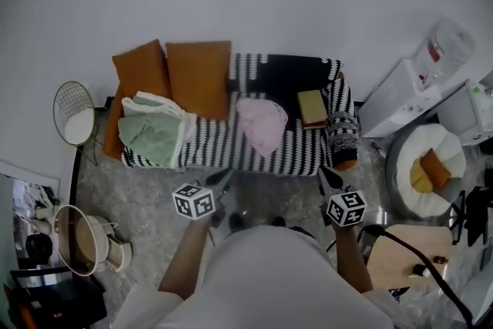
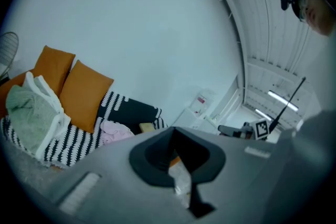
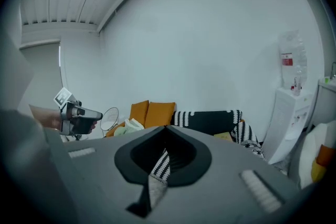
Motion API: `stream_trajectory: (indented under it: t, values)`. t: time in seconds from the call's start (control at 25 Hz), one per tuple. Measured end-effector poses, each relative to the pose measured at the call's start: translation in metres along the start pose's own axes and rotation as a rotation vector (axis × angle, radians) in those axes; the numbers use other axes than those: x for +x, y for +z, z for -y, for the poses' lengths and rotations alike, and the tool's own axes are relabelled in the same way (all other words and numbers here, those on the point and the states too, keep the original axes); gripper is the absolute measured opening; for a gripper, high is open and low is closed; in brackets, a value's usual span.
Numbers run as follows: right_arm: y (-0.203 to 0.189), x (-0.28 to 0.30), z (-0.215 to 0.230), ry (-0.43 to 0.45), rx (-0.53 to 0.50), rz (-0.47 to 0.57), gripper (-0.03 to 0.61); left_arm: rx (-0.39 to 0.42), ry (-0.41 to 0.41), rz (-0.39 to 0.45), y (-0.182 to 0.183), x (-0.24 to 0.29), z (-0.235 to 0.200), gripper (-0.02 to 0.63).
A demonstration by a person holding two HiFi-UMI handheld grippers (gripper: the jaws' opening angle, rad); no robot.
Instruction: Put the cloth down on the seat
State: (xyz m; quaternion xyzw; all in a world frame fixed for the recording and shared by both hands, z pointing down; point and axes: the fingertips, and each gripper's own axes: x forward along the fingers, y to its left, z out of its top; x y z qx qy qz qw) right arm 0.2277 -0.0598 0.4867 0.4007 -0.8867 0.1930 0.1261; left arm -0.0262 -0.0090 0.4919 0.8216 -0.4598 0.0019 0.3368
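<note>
1. Head view. The left gripper [image 1: 223,178] and right gripper [image 1: 330,177] were held low at the near edge of the sofa [image 1: 212,150], both short of the seat and both carrying nothing. A pink cloth [image 1: 262,125] lay heaped on the middle of the seat. A green and white cloth [image 1: 150,131] lay at the left end, against the orange cushions [image 1: 199,77]. A book [image 1: 312,107] lay to the right of the pink cloth. Which cloth the task means could not be settled, as both already rested on the seat.

2. Left gripper view. The jaws were pressed together with nothing between them. The pink cloth showed beyond them on the striped cover, well apart from the tips.

3. Right gripper view. These jaws also met at the tip, empty, pointing toward the sofa with only its striped cover seen past them.

4. Assessment. The placing looked complete or not in hand at this moment. If a cloth is to be re-laid, the jaws should be spread first and one edge pinched rather than the bulk. It should then be lowered onto the bare striped patch between the two cloths, clear of the book, and let go only once it rests.
</note>
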Motion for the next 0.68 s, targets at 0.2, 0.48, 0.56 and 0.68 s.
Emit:
stream_trajectory:
  t: [0.2, 0.48, 0.56, 0.68]
  values:
    - [0.000, -0.005, 0.007, 0.008, 0.004, 0.007, 0.003, 0.003, 0.005, 0.004, -0.001, 0.006, 0.007, 0.002]
    - [0.004, -0.004, 0.010, 0.003, 0.013, 0.027, 0.003, 0.018, 0.001, -0.011, -0.001, 0.007, 0.010, 0.002]
    - [0.003, -0.004, 0.009, 0.005, 0.013, 0.028, 0.003, 0.020, 0.002, -0.014, -0.002, 0.006, 0.011, 0.002]
    - [0.003, -0.006, 0.008, 0.010, 0.013, 0.030, 0.003, 0.024, 0.002, -0.017, -0.004, 0.006, 0.013, 0.002]
